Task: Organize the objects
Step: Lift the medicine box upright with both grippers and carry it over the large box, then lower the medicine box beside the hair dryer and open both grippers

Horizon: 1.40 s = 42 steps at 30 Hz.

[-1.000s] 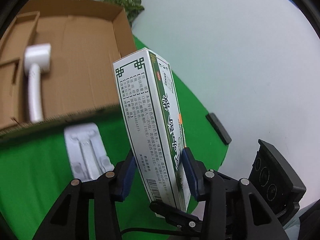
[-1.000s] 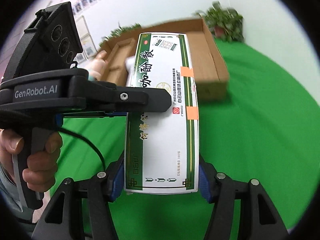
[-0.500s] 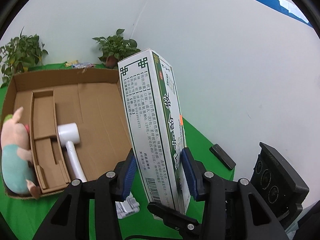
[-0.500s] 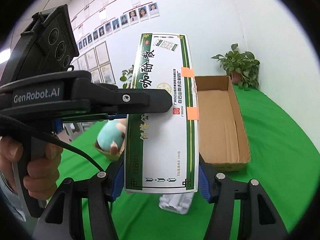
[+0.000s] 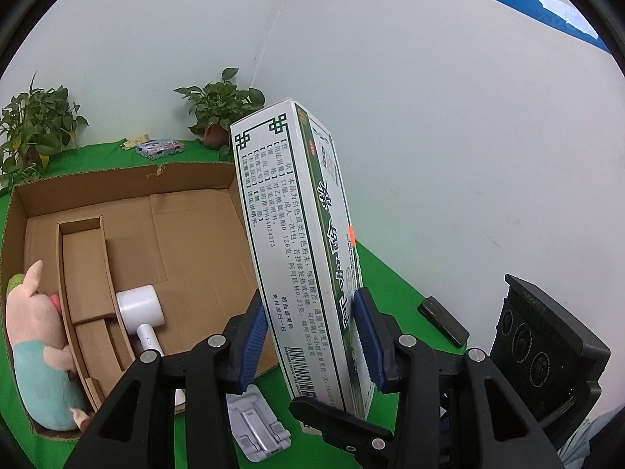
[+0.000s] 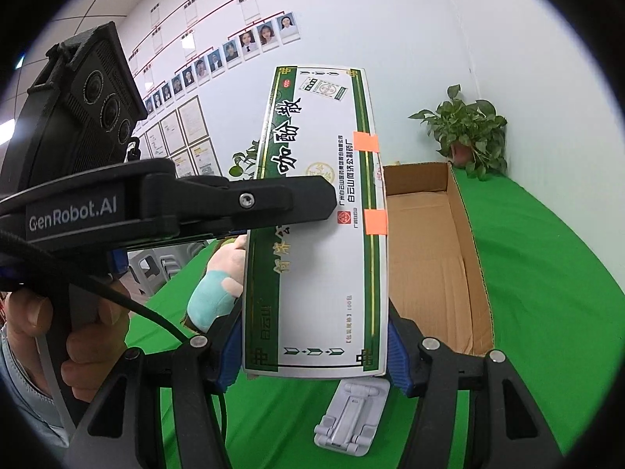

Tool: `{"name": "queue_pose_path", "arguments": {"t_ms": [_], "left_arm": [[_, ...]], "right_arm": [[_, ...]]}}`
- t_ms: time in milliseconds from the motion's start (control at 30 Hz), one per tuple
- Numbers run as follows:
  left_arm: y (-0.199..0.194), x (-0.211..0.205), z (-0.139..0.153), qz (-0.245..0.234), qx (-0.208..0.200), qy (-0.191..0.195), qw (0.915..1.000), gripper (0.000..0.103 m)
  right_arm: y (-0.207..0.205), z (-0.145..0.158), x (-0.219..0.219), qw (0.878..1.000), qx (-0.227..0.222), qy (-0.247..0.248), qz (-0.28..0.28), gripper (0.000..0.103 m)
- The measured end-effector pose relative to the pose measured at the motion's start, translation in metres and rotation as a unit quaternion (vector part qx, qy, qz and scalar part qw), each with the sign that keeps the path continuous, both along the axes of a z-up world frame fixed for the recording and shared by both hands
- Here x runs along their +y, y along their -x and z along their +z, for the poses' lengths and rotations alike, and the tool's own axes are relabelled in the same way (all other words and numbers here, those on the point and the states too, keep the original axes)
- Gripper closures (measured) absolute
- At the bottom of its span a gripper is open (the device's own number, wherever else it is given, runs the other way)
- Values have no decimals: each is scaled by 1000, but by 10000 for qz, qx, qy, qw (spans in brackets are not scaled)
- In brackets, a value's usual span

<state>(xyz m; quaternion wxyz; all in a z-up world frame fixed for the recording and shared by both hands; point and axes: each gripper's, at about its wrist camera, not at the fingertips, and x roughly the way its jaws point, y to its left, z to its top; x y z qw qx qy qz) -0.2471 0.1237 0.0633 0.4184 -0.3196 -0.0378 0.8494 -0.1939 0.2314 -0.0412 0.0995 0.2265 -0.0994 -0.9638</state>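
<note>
Green cloth covers the surface (image 5: 390, 273), where an open cardboard tray (image 5: 187, 234) waits just beyond the tall white-and-green medicine carton (image 5: 300, 258), which is held in the air, tilted, above a small white folding stand (image 6: 351, 418). Both the left tool (image 5: 308, 336) and the right tool (image 6: 312, 348) are clenched on its lower end, each across a different pair of faces. It looks light, stiff but crushable thin card with slick printed faces, so a moderate squeeze low on the flat panels seems best.

medicine box (image 5: 300, 258) hiding cardboard tray's (image 5: 187, 211) right wall, white tool's (image 5: 142, 314) handle behind left claw (image 5: 310, 346)
</note>
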Motion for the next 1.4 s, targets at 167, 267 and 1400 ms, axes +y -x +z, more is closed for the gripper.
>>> {"name": "queue_pose_path", "arguments": {"t_ms": [167, 267, 1400], "left_arm": [[23, 2, -12, 51, -124, 15, 9999, 62], [44, 0, -30, 136, -354, 1, 9993, 62], [123, -31, -158, 968, -1699, 446, 9797, 60]], "right_arm": [[19, -5, 5, 9998, -184, 68, 56, 44], [36, -13, 7, 9992, -372, 108, 105, 44], [109, -103, -7, 9773, -2114, 148, -67, 44]]}}
